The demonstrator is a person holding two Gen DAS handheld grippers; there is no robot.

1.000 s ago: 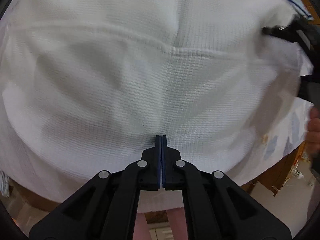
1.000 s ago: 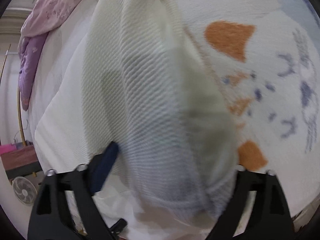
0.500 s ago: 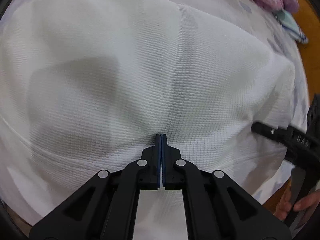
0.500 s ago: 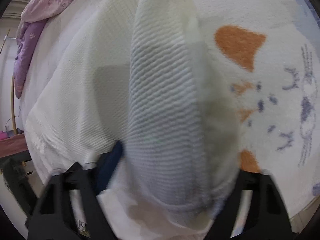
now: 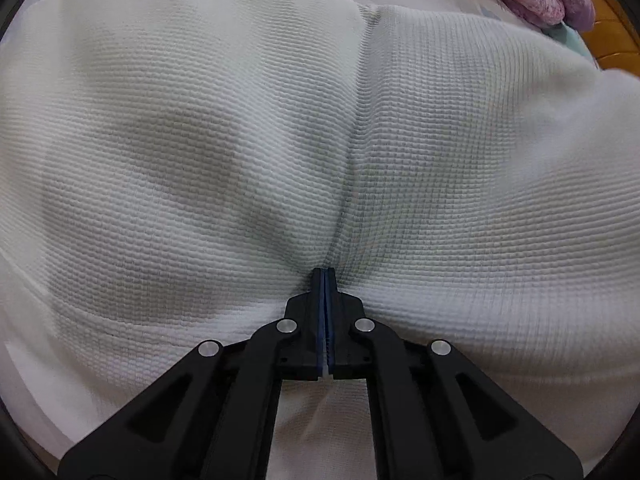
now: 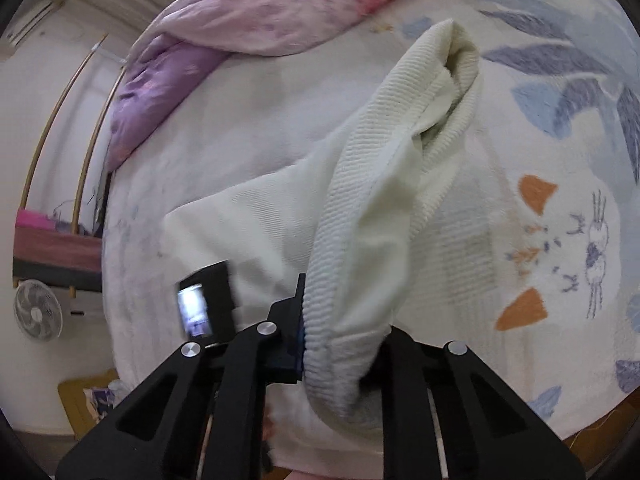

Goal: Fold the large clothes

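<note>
A large white waffle-knit garment [image 5: 280, 152] fills the left wrist view, spread out with a seam running up its middle. My left gripper [image 5: 324, 276] is shut on a fold of it at the seam. In the right wrist view the same garment [image 6: 380, 216] hangs in a thick bunched fold over my right gripper [image 6: 316, 320], which is shut on its ribbed edge; the right finger is hidden by cloth. The rest of the garment lies on the bed below.
The bed [image 6: 560, 240] has a white sheet with blue leaf and orange prints. A pink and purple quilt [image 6: 248, 20] lies at its far side. The other gripper's body [image 6: 206, 304] shows at the left. A fan [image 6: 38, 316] stands on the floor.
The right gripper has lifted and pulled back, so the garment's fold now hangs from it with more of the bed showing. The left view has moved closer over the cloth; the other gripper has left it.
</note>
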